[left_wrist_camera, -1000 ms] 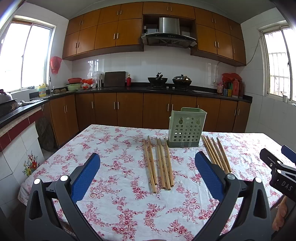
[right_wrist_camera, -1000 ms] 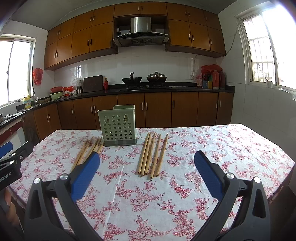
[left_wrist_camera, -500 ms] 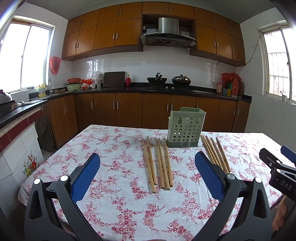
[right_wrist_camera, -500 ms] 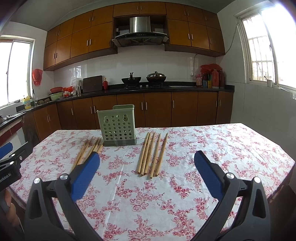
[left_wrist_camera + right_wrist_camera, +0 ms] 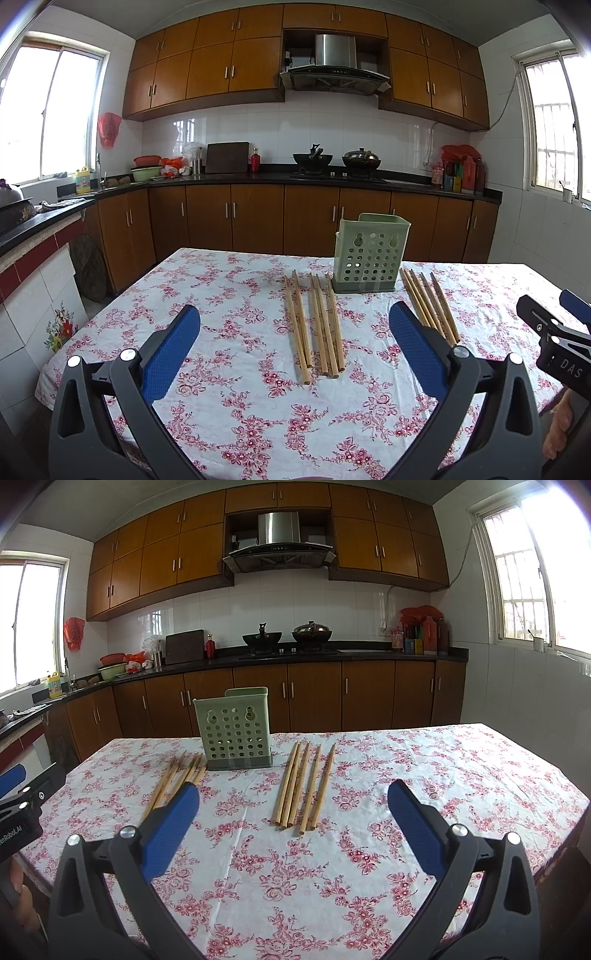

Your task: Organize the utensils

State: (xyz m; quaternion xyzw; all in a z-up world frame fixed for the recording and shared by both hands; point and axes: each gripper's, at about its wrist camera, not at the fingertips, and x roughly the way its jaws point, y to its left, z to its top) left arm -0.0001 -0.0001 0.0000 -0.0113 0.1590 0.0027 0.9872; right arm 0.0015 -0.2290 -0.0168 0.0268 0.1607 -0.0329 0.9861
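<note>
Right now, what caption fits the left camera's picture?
Open left tool above chopsticks beside a green holder on a flowered table.

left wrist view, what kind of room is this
A home kitchen, most likely. A steel range hood hangs over two dark woks on a stove, brown wooden cabinets line the walls under a black counter, and a table with a pink floral tablecloth stands in front.
</note>
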